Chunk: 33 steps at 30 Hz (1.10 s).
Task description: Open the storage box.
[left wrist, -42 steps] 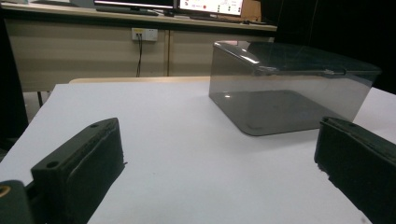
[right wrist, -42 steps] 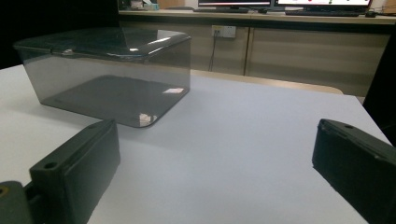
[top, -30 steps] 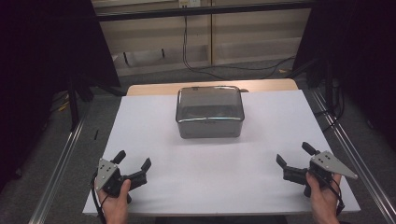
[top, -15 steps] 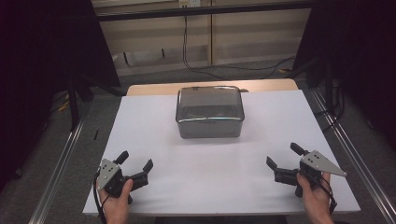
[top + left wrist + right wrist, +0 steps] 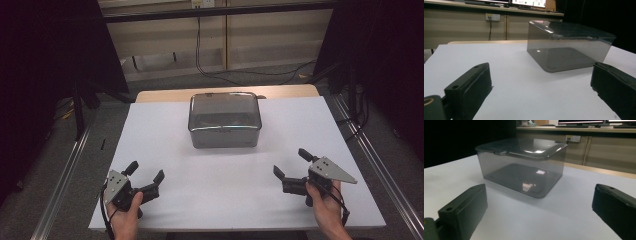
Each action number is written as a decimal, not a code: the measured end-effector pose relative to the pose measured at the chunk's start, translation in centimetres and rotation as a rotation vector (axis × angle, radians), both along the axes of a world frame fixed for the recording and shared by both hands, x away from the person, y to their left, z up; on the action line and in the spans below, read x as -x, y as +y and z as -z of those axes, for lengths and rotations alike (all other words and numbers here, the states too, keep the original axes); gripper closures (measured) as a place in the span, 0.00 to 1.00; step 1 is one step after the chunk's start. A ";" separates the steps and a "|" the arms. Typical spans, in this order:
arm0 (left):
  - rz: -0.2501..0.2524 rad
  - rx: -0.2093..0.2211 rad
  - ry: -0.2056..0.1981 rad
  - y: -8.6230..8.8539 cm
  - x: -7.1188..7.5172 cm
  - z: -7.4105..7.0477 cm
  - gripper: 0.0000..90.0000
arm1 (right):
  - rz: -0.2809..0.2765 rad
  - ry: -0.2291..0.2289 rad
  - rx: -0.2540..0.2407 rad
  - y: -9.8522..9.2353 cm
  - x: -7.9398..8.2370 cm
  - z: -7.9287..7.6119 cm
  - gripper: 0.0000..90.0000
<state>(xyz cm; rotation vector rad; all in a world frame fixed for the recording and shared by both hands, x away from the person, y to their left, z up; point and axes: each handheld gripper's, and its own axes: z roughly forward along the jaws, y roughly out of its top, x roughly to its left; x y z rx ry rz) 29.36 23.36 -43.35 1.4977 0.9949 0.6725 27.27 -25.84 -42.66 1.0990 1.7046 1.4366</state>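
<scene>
A smoky see-through plastic box [image 5: 225, 120] with its lid on stands at the middle back of the white table [image 5: 150, 135]. It looks empty in the left gripper view [image 5: 566, 47] and the right gripper view [image 5: 524, 162]. My left gripper [image 5: 146, 176] hovers open near the front left corner, jaws spread wide and aimed at the box. My right gripper [image 5: 292, 164] is open near the front right, also turned toward the box. Nothing sits between either pair of jaws [image 5: 539, 95] [image 5: 539, 215].
Metal rails [image 5: 65, 175] run along both sides of the table. A wooden edge [image 5: 165, 95] shows behind the white top. Cables [image 5: 220, 70] lie on the floor by a wall cabinet beyond. Dark curtains stand at left and right.
My right gripper has moved left and slightly forward over the table, toward the middle. The left gripper has barely shifted. The box has stayed put.
</scene>
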 end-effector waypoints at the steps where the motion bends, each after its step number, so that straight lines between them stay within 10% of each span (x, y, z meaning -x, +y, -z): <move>1: -0.001 0.006 0.001 0.0 0.0 0.0 0.04 | -0.010 0.003 -0.008 0.4 -0.4 0.0 0.00; 33: 0.010 -0.015 0.010 -0.1 0.1 0.0 0.04 | -0.150 -0.028 0.068 6.8 -5.2 -1.2 0.00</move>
